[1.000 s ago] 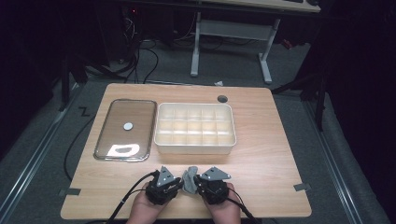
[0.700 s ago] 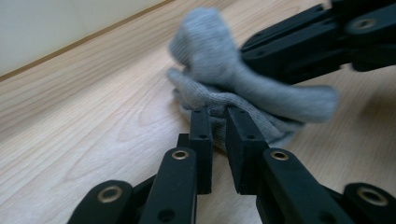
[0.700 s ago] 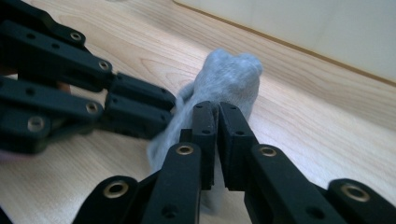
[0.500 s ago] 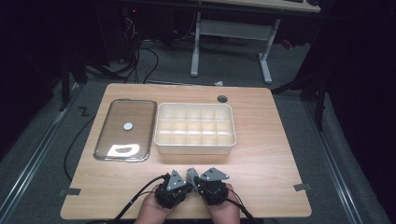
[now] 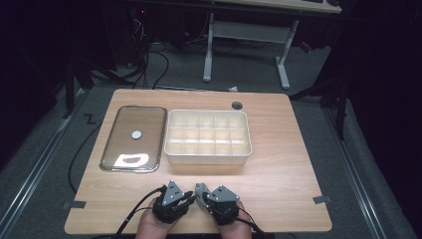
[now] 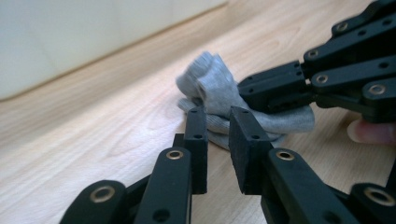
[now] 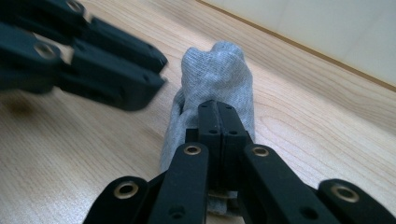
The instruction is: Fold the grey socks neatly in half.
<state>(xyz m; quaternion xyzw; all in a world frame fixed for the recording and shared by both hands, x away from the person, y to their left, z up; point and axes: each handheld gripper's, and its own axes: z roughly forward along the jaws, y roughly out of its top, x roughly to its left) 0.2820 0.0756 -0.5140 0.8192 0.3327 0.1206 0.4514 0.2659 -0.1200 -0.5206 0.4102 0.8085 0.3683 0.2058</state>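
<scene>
A small grey sock (image 5: 200, 189) lies bunched on the wooden table (image 5: 278, 169) near its front edge, between my two grippers. My right gripper (image 7: 217, 109) is shut on the sock (image 7: 219, 65), its jaws pressed together over the fabric. My left gripper (image 6: 218, 116) sits just short of the sock (image 6: 210, 84). Its jaws have just been opening and stand a narrow gap apart with nothing between them. In the high view the left gripper (image 5: 189, 197) is left of the sock and the right gripper (image 5: 204, 199) is at its right.
A white tray with several compartments (image 5: 207, 155) stands in the middle of the table. A shiny metal tray (image 5: 133, 137) with a small white disc (image 5: 136, 134) lies to its left. A round cable hole (image 5: 237, 105) is at the far edge.
The left gripper closed in on the right gripper half a second ago, then drew back to the left. The right gripper and the sock have kept still.
</scene>
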